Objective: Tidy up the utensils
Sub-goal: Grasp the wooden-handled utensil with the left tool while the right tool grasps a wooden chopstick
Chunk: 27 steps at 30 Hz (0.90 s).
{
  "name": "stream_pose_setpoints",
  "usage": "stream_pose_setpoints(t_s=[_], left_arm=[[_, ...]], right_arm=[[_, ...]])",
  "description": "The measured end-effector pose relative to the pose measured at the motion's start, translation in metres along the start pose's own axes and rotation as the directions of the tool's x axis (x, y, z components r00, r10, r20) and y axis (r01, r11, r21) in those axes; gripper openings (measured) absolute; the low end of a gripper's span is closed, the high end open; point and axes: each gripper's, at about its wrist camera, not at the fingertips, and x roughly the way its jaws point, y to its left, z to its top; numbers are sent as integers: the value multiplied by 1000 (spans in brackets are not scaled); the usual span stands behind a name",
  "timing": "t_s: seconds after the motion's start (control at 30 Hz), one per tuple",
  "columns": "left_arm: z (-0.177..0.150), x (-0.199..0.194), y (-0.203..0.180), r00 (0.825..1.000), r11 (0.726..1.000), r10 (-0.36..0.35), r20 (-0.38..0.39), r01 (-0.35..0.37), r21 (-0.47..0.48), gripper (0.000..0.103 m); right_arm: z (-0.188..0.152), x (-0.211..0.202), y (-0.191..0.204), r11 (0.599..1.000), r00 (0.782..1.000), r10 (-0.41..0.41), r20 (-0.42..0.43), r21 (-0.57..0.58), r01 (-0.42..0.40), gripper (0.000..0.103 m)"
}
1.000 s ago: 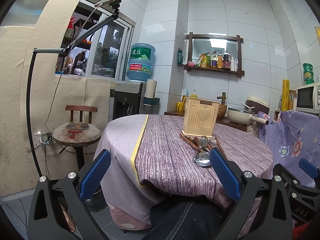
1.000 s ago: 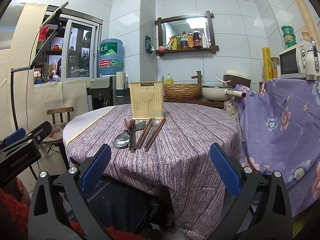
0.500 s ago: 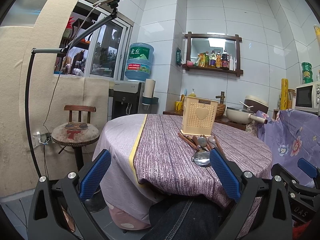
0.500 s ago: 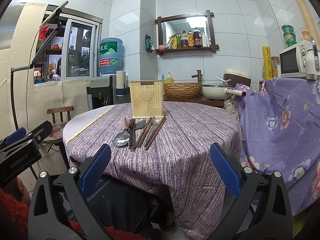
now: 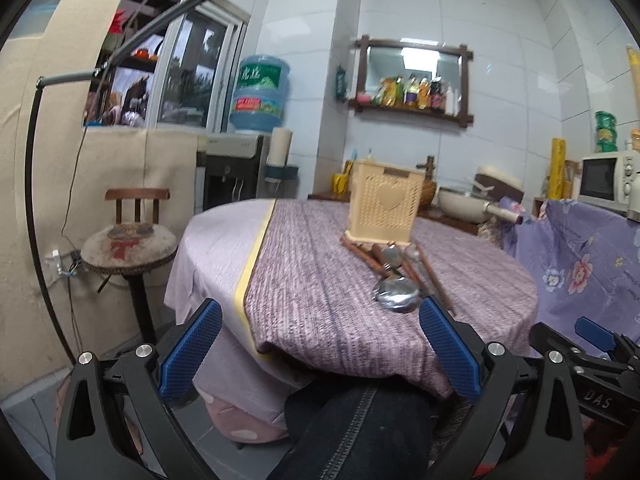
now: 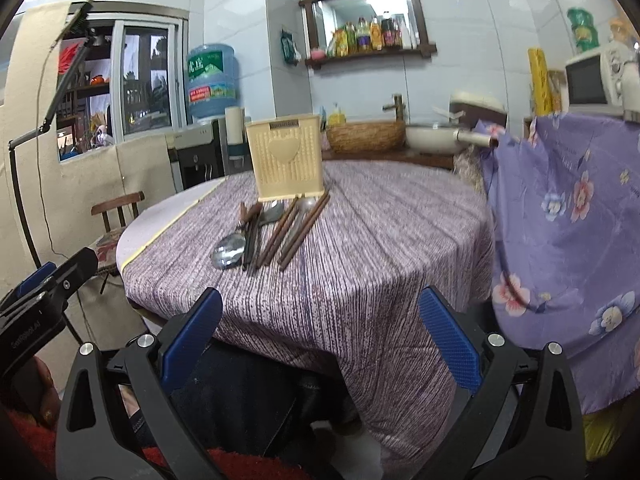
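Here, left tool [image 5: 320,354] and right tool [image 6: 320,338] level, both spread wide, empty, short of seemingly blurred utensils [image 6: 272,232]

Each gripper, left [image 5: 320,350] and right [image 6: 320,338], has a black frame with silver screws and two fingers [image 5: 191,354] carrying blue, diamond-textured pads. White lettering marks the housings. The person wears dark jeans [image 5: 356,428] and a red sleeve [image 6: 28,444].
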Motion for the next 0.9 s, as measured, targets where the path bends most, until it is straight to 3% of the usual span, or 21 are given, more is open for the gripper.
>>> stream_pose_setpoints(t_s=[0.07, 0.2, 0.37, 0.43, 0.53, 0.67, 0.73, 0.9], left_arm=[[10, 13, 0, 998, 999, -36, -53, 37, 19, 98], [37, 31, -11, 997, 993, -44, -65, 51, 102, 96], [70, 73, -23, 987, 983, -87, -136, 107, 149, 85], [76, 99, -25, 968, 982, -110, -225, 141, 126, 75], [79, 144, -29, 904, 975, -173, -392, 213, 62, 60], [72, 183, -32, 840, 974, -191, -507, 228, 9, 48], [71, 193, -32, 827, 978, -177, -533, 208, 0, 47], [74, 201, -43, 818, 976, -163, -551, 217, 33, 47]], right_arm=[[6, 11, -4, 1000, 999, -3, -33, 1, 3, 97], [29, 35, -8, 999, 997, 6, -73, -32, -8, 97], [66, 82, -20, 1000, 987, 19, -162, 3, -19, 97], [82, 108, -26, 998, 976, 36, -214, 55, -24, 92], [101, 145, -24, 998, 965, 38, -260, 52, -25, 82], [116, 193, -14, 998, 933, 65, -354, 33, -57, 74], [119, 219, -5, 997, 910, 76, -408, 21, -74, 72], [116, 263, 9, 998, 877, 29, -481, -33, -51, 62]])
